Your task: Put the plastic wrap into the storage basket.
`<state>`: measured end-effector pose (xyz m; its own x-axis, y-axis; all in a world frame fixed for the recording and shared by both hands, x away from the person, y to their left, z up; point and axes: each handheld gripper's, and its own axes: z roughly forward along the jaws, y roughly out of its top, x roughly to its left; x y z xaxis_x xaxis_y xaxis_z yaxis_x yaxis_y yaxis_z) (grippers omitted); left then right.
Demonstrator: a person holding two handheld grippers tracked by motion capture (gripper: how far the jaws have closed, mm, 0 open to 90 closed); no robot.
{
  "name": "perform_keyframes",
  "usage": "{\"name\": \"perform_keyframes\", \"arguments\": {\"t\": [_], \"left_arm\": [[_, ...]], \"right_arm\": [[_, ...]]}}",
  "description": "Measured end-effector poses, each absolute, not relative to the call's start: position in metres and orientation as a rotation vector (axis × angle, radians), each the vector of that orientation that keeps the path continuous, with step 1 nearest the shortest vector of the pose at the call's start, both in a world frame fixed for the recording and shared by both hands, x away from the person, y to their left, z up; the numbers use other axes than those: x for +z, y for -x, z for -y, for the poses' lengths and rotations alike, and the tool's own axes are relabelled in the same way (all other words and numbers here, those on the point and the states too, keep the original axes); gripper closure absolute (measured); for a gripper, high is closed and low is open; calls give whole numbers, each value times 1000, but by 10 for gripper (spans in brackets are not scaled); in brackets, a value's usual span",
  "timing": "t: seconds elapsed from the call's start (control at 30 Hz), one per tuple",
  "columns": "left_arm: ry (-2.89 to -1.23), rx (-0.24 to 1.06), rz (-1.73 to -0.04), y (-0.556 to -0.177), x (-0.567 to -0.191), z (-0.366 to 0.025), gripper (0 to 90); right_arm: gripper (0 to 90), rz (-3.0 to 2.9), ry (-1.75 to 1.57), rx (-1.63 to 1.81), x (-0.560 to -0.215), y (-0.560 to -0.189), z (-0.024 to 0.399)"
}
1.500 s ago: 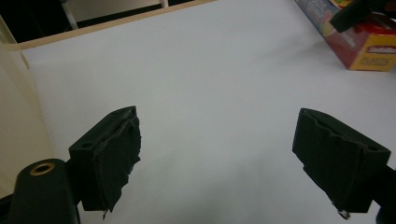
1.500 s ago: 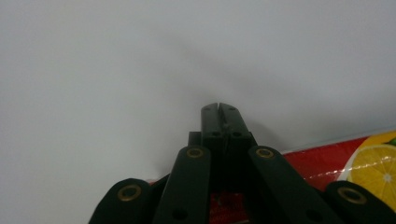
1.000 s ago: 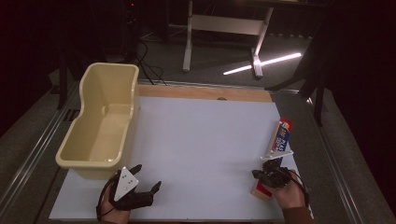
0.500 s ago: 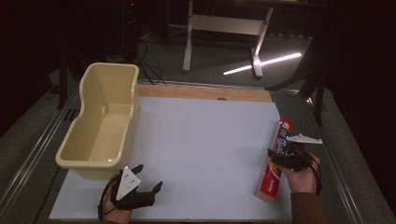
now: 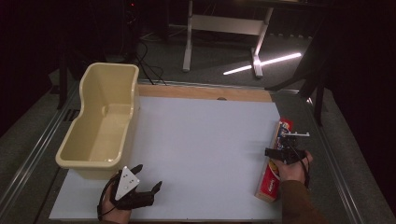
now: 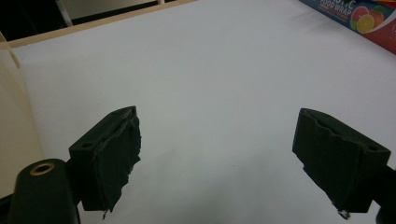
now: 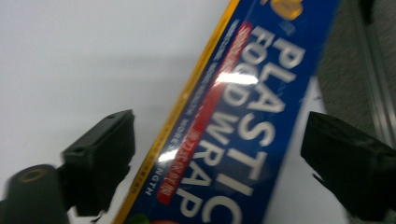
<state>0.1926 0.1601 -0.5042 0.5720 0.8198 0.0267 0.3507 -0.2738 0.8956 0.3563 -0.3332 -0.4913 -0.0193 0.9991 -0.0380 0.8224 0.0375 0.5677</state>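
Plastic wrap box [image 5: 274,164] at table's [image 5: 205,140] right edge, right claw [image 7: 219,154] wide open astride it, left claw [image 6: 229,154] wide open, empty

White table [image 5: 205,140]: cream tub [image 5: 102,123] left, plastic-wrap box [image 5: 274,161] right.

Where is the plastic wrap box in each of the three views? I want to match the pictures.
High view: plastic wrap box at the table's right edge, under the right gripper.
Left gripper view: top right corner.
Right gripper view: centre, between the open jaws.
Shared landmark: the white tabletop.
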Motion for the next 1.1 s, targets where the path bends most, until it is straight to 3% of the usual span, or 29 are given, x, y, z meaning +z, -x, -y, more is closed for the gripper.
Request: {"name": "perform_keyframes", "arguments": {"t": [0.13, 0.4, 0.77, 1.1], "left_arm": [[-1859, 624, -951, -192, -504, -160, 152], [-1868, 618, -950, -194, -505, -158, 153], [-1868, 618, -949, -194, -505, -159, 153], [-1864, 616, -952, -193, -505, -160, 153]], "right_arm": [[199, -1920, -1867, 531, -498, -360, 333], [236, -1964, -1844, 567, -498, -361, 330], [305, -2401, -1443, 469, -490, -371, 291], [325, -2469, -1704, 370, -487, -388, 292]]}}
